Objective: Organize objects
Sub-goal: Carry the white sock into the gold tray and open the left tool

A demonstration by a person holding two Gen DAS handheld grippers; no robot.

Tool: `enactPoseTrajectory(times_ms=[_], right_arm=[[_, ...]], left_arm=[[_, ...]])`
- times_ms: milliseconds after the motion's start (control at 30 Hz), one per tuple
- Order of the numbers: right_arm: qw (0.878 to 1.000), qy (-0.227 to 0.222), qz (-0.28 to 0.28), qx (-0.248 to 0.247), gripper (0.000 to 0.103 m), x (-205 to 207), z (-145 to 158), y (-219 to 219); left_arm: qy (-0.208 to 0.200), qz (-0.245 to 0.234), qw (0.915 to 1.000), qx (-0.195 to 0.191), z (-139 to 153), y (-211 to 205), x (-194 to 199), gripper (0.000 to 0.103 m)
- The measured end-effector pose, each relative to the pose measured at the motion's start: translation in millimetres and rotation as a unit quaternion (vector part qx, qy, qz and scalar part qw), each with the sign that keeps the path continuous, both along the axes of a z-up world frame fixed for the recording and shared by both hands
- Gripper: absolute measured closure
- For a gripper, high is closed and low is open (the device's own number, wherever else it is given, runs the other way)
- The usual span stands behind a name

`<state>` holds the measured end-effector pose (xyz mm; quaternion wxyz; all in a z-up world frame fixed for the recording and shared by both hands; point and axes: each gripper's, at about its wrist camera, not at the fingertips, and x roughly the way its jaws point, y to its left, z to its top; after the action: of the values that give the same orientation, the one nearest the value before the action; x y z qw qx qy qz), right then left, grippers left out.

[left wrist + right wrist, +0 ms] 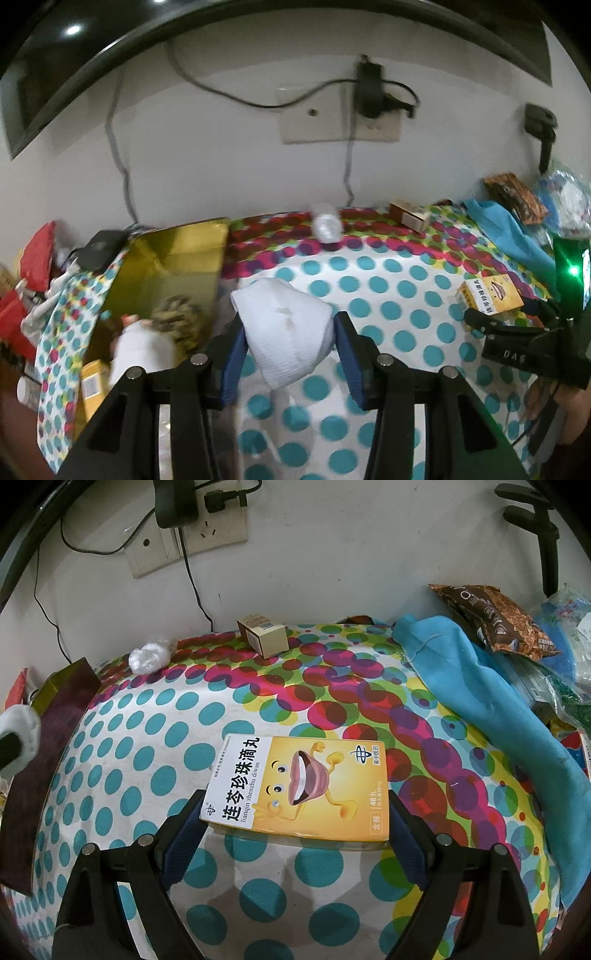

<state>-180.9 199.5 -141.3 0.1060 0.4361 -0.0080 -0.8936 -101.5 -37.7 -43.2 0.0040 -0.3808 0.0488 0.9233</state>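
Observation:
A white folded cloth (288, 332) hangs above the polka-dot tablecloth (406, 325), pinched between the blue pads of my left gripper (290, 325), which is shut on it. In the right wrist view that cloth (18, 723) shows at the left edge. A yellow medicine box (299, 786) lies flat on the tablecloth (258, 886). My right gripper (295, 797) straddles its near end with both pads against its side edges. The left wrist view shows the right gripper (517, 339) beside the same box (489, 297).
An open gold box (177, 266) with several items inside sits left of the cloth. Along the wall lie a crumpled plastic wad (147, 657) and a small brown carton (264, 635). A blue cloth (480, 709), a snack bag (498, 616) and other clutter fill the right side.

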Motion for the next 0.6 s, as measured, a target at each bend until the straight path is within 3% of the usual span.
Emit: enactPoseTrajectory(times_ms=[333,600], right_arm=[[1.000,-0.002,-0.002,0.013,0.015,-1.4,0.2,-2.0],[1.000,-0.003,-0.001,0.017,0.015,-2.6,0.7,-3.8]], left_arm=[[0.014,0.062,0.9979,0.010,10.7,-65.5,42.0,0.056],[-0.011,0.099,0.9948,0.021,-5.0,-103.9,60.1,0.056]])
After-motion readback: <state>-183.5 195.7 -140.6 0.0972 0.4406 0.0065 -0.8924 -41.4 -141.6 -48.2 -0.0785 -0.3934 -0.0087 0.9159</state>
